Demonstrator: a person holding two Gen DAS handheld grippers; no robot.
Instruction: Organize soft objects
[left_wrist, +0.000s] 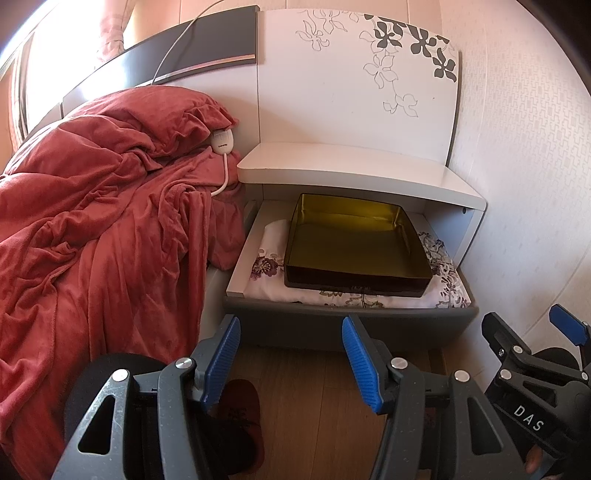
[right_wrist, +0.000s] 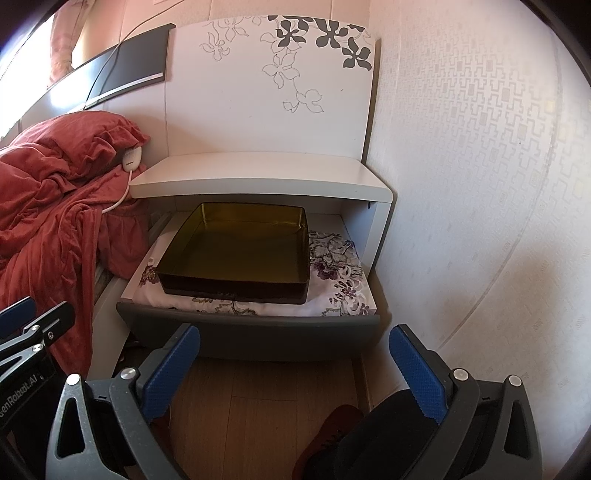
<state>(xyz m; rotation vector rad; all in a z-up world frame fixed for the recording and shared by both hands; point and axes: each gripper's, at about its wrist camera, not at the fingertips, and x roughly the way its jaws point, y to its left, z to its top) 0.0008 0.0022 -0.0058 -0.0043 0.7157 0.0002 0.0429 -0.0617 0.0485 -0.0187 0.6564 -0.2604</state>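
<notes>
Floral cloth (left_wrist: 448, 282) lies folded in the pulled-out bedside drawer (left_wrist: 343, 325), under a dark tin tray (left_wrist: 354, 243) that sits on top of it; cloth shows on the tray's left, near and right sides.

Left gripper (left_wrist: 291, 363): blue pads wide apart, nothing between them, touching nothing. It hangs over the wooden floor (left_wrist: 314, 406) just short of the drawer front, aimed at it roughly level.

Right gripper (right_wrist: 295, 373): jaws also spread wide, empty, no contact. Same pose, near the drawer front, pointing at the tray.

The two sit side by side: left view catches the right gripper (left_wrist: 532, 354) at its right edge, right view catches the left gripper (right_wrist: 33, 332) at its left edge.

Floor below: a dark red slipper (left_wrist: 242, 417) in the left view, another slipper (right_wrist: 332, 435) in the right view, each partly hidden by the gripper body.

Further out: tray (right_wrist: 236, 251) looks empty with a yellowish inner floor. White nightstand top (left_wrist: 354, 173) overhangs the drawer; flower-printed panel (left_wrist: 354, 74) rises behind it.

Left view only shows the bulk of the red blanket (left_wrist: 92, 229) draped off the bed on the left, red pillow (left_wrist: 162, 118) at the far end, white corded controller (left_wrist: 221, 142) resting against it. Right view gives only a slice of that blanket (right_wrist: 51, 206), but far more of the patterned wall (right_wrist: 480, 184) on the right.
</notes>
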